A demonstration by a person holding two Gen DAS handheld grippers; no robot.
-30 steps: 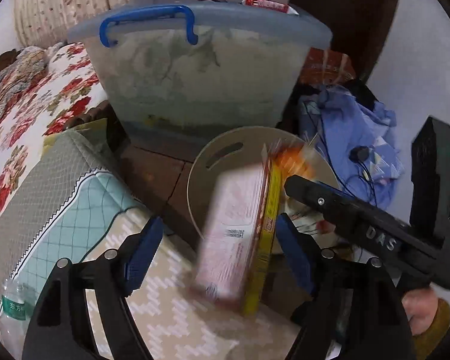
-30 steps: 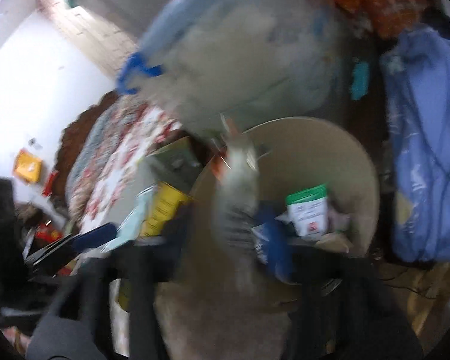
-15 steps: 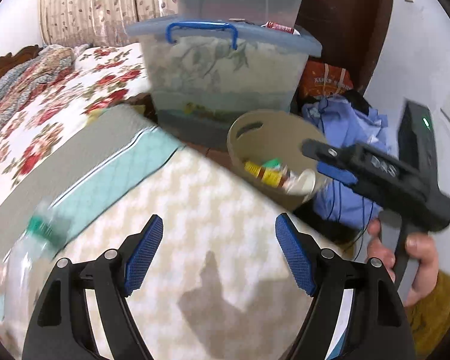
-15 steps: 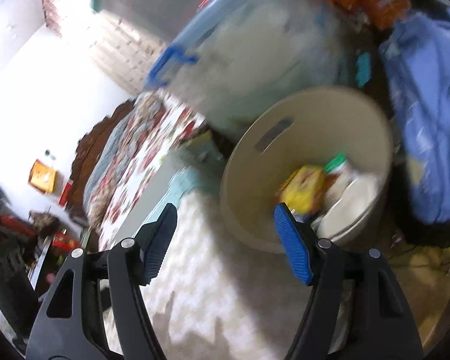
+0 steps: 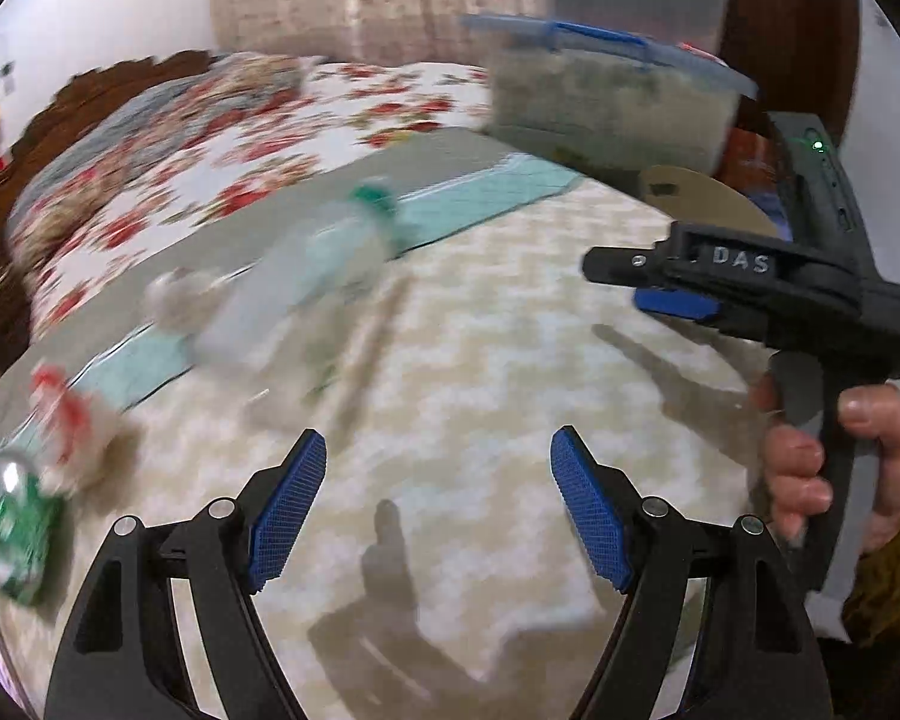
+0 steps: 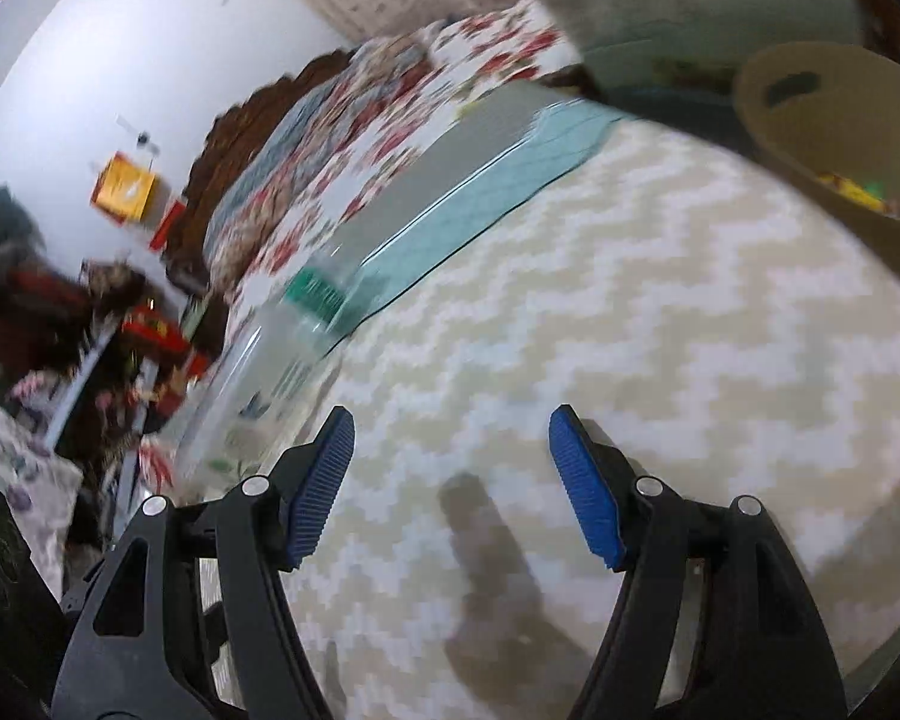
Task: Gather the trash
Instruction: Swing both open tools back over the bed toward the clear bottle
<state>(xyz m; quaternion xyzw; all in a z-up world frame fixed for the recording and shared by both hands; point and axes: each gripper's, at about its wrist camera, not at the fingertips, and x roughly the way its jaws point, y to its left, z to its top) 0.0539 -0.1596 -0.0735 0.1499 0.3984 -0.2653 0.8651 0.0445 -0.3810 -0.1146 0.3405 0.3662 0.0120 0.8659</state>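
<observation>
My left gripper (image 5: 438,504) is open and empty above the zigzag-patterned bed cover (image 5: 510,360). A clear plastic bottle with a green cap (image 5: 294,288) lies on the cover ahead and left; it also shows in the right wrist view (image 6: 282,348). A green can (image 5: 12,534) and a red-and-white wrapper (image 5: 66,414) lie at the far left. My right gripper (image 6: 450,480) is open and empty; it also shows in the left wrist view (image 5: 678,294), held over the cover. The beige trash bin (image 6: 834,138) with trash inside stands at the right beyond the bed edge.
A clear storage box with a blue handle (image 5: 612,96) stands behind the bin (image 5: 702,204). A floral quilt (image 5: 210,138) covers the far bed. A teal and grey blanket strip (image 6: 480,180) crosses the cover. Clutter sits on furniture at the left (image 6: 150,324).
Both grippers dropped their trash into the bin and swung left, back over the bed. The bottle, can and wrapper have come into view; the bin has moved to the right edge.
</observation>
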